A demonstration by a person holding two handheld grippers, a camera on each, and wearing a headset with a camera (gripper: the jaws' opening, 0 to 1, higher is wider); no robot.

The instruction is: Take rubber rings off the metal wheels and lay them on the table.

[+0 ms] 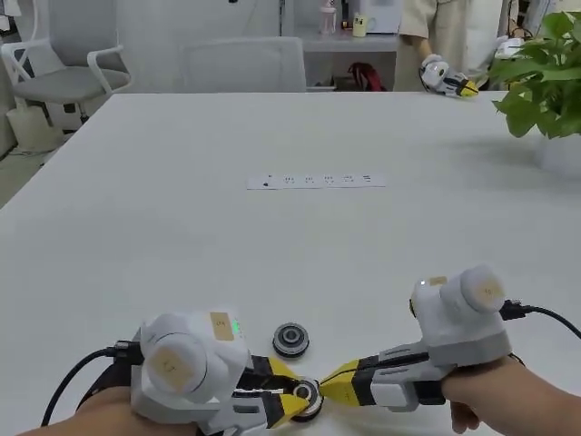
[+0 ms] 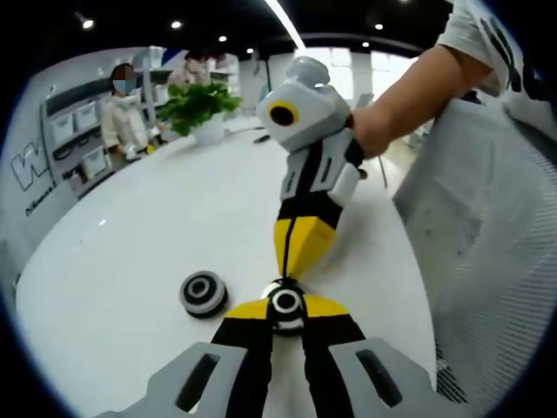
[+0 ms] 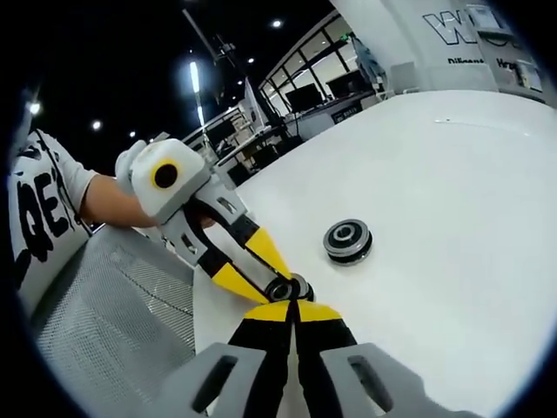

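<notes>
ok so the left claw (image 2: 285, 310) is clamped on a small metal wheel (image 2: 285, 301), one yellow tip on each side of it, holding it just above the white worktop (image 1: 182, 227) near the front edge. The right claw (image 3: 292, 306) comes in from 3 o'clock in the head view with its tips pressed tight together, the point sitting right against the rim of that same wheel. Can't tell if it actually has any rubber nipped between the tips, it's too small to see. From the left gripper view the right claw drops in from 12 o'clock, meeting the wheel at its top. The second wheel (image 1: 290, 339) lies flat on the worktop close by, at roughly 11 o'clock from the held one in the head view, apart from both claws, with its dark rubber ring (image 3: 346, 253) on around the outside. Further out at 12 o'clock there's a white power strip (image 1: 315, 182) lying across the worktop. Way off at 2 o'clock is a green plant (image 1: 545, 77), and out past the far edge at 10 o'clock a white chair (image 1: 54, 68).
</notes>
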